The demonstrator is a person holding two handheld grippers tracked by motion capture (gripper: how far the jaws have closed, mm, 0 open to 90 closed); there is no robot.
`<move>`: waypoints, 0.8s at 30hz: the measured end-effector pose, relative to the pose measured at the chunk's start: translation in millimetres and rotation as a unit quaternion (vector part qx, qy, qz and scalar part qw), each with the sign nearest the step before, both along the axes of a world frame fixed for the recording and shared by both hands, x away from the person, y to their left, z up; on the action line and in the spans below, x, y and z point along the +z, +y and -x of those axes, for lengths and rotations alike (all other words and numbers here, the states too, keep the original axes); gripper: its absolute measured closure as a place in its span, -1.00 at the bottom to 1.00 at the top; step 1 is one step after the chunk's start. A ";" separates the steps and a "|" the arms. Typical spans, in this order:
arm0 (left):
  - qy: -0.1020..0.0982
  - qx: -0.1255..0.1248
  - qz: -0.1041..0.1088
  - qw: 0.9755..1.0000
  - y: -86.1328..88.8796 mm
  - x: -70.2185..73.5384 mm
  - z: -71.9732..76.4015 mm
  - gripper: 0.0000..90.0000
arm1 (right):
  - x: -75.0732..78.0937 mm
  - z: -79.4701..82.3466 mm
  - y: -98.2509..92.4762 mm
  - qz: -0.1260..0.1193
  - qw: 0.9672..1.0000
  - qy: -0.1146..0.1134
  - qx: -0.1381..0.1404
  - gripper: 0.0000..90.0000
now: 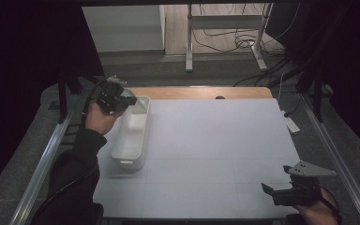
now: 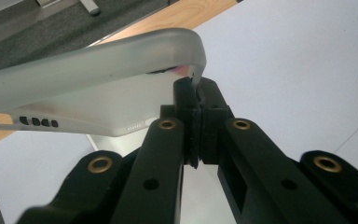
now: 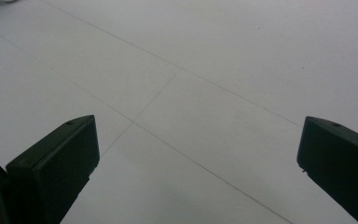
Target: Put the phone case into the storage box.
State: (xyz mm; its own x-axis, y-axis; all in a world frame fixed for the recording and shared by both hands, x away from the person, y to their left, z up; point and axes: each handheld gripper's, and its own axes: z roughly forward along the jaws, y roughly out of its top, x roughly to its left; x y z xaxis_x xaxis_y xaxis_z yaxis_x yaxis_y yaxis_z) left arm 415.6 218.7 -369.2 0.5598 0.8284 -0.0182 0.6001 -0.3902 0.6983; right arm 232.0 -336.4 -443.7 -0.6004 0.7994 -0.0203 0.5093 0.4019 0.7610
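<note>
The left gripper has its jaws closed tight on the corner edge of a translucent phone case, a thin frosted shell with cut-out port holes along one side. It looks light and flexible, likely soft plastic or silicone, so it should bend rather than break, but a pinch on so narrow a rim could let it twist or slip out. A hold farther along a straight side wall would probably steady it better than the rounded corner.

In the high view the left gripper sits at the upper left of the table, over the far end of a white rectangular bin, with the phone case hanging just above the bin's rim. The forearm rises from the lower left of the frame, the hand wrapped round the gripper body, which points toward the right.

The right gripper rests low at the lower right of the frame, its jaws wide apart and empty over bare table.
</note>
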 end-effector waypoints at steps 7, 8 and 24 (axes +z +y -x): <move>0.005 0.007 -0.005 1.000 -1.3 -2.3 -5.6 0.96 | -2.0 2.6 -2.8 0.003 1.000 0.003 -0.004 -1.00; 0.006 0.008 -0.007 1.000 -1.9 -2.9 -7.0 0.96 | -2.4 2.9 -3.2 0.003 1.000 0.003 -0.004 -1.00; 0.017 0.024 -0.018 0.999 -5.5 -13.3 -20.3 0.96 | -2.5 5.6 -4.4 0.002 1.000 -0.004 -0.013 -1.00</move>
